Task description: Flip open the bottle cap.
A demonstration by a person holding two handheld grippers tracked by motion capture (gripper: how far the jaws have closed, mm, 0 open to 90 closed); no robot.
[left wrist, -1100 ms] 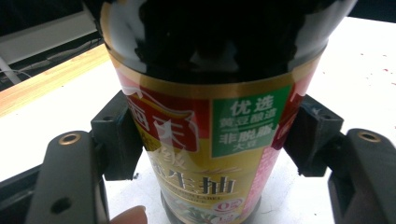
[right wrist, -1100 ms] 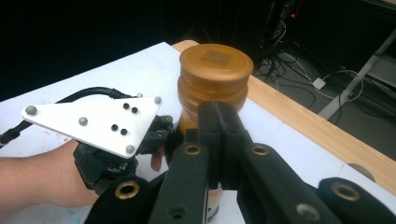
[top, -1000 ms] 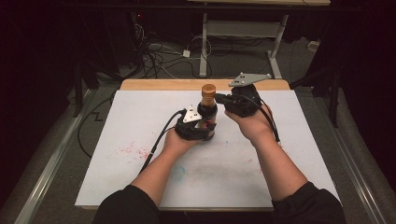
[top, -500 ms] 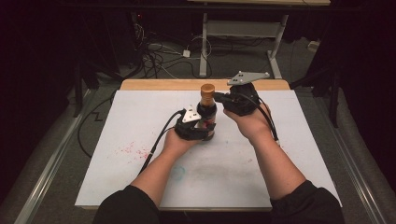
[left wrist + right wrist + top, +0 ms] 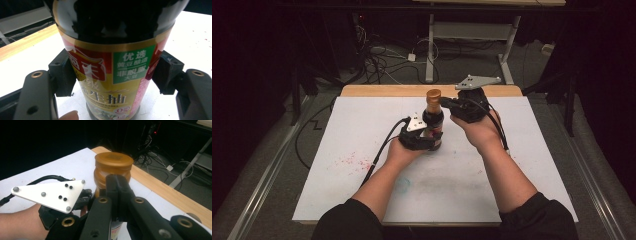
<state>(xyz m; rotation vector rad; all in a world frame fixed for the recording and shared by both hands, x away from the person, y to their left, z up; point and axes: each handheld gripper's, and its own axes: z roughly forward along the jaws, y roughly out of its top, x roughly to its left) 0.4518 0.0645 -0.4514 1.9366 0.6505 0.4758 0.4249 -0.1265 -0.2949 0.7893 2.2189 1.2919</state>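
Note:
A dark sauce bottle [image 5: 432, 121] with a red, gold and green label [image 5: 110, 75] stands upright on the white table top [image 5: 522, 150]. Its amber cap [image 5: 433, 95] is on. My left gripper [image 5: 428, 141] is shut on the bottle's lower body, with a black pad [image 5: 62, 75] pressed against each side of the label. My right gripper [image 5: 443, 103] comes in from the right at cap height. Its jaws are shut together with nothing between them, and their tips [image 5: 117, 183] rest against the lower part of the cap [image 5: 113, 163].
The left gripper's white three-cornered plate [image 5: 50, 191] sits just left of the bottle. Red specks [image 5: 349, 160] mark the table's left part. A wooden strip [image 5: 382, 90] edges the far side. Cables [image 5: 382, 65] and a desk frame [image 5: 472, 30] lie beyond on the floor.
My right gripper has edged slightly left toward the cap. The bottle and my left gripper have stayed in place.

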